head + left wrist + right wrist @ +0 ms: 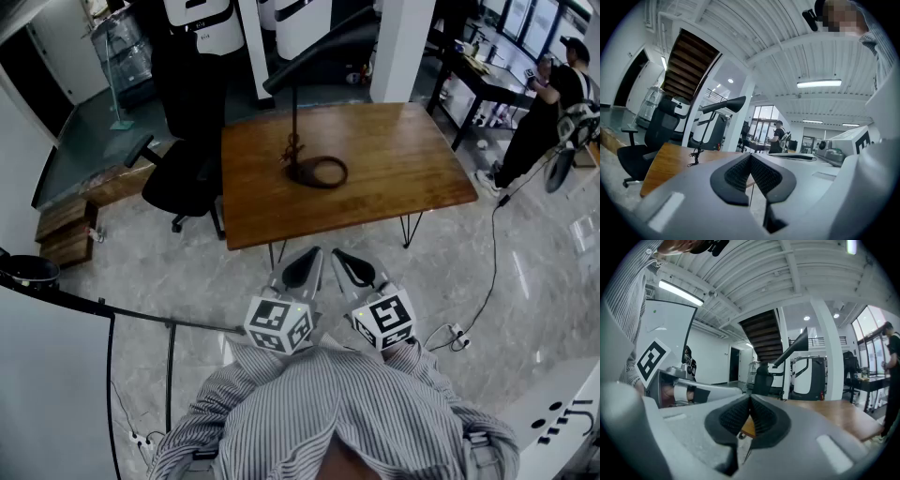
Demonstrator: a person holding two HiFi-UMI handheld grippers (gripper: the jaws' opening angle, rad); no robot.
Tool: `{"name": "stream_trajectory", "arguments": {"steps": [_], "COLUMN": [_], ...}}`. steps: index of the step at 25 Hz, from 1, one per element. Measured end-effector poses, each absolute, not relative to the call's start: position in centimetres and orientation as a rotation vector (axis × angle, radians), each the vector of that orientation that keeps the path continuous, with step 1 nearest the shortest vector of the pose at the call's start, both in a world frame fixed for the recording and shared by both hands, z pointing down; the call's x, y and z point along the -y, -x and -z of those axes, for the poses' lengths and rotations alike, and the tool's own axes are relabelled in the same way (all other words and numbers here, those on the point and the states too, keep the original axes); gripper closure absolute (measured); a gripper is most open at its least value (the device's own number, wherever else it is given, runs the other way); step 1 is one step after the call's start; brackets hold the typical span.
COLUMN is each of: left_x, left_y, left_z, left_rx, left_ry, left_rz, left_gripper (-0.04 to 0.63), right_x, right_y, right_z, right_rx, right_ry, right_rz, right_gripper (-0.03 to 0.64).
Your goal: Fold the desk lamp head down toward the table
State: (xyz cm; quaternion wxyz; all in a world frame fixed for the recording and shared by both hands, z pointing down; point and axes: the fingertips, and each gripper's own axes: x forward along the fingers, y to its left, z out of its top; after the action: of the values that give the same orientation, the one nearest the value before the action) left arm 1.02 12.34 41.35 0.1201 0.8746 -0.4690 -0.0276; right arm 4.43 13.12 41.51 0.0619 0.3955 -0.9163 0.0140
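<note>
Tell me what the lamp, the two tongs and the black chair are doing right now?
Desk lamp: standing on the table, head up, not folded yet.
Left tongs: shut, holding nothing.
Right tongs: shut, holding nothing.
Black chair: empty, beside the table.

light: cool, ceiling tubes | floor glare | fisheye edges dark | near tongs soft

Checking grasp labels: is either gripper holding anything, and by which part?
Nothing is held. The left gripper and right gripper are both shut and empty, short of the table; the desk lamp stands there untouched.
</note>
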Motion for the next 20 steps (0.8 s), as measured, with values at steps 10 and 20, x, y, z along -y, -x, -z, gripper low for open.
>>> {"name": "stream_trajectory", "arguments": {"steps": [10,20], "left_x": [-12.27,-11.60], "left_y": [-1.12,-1.35], "left_z": [-41.53,-41.96], "left_rx": [1.367,1.355], "left_ry": [-2.545,-2.534], "left_rz": [0.078,0.077], "left_gripper": [0.592,0.591], "right_x": [-13.16,-12.28], "right_y": [-4.45,-4.80], "right_z": [-41.94,-42.01], "right_rx": [2.763,2.764], "right_ry": [-1.191,-1.215], "right_rz": [-0.060,-0.060], "right_gripper": [0.617,0.615]}}
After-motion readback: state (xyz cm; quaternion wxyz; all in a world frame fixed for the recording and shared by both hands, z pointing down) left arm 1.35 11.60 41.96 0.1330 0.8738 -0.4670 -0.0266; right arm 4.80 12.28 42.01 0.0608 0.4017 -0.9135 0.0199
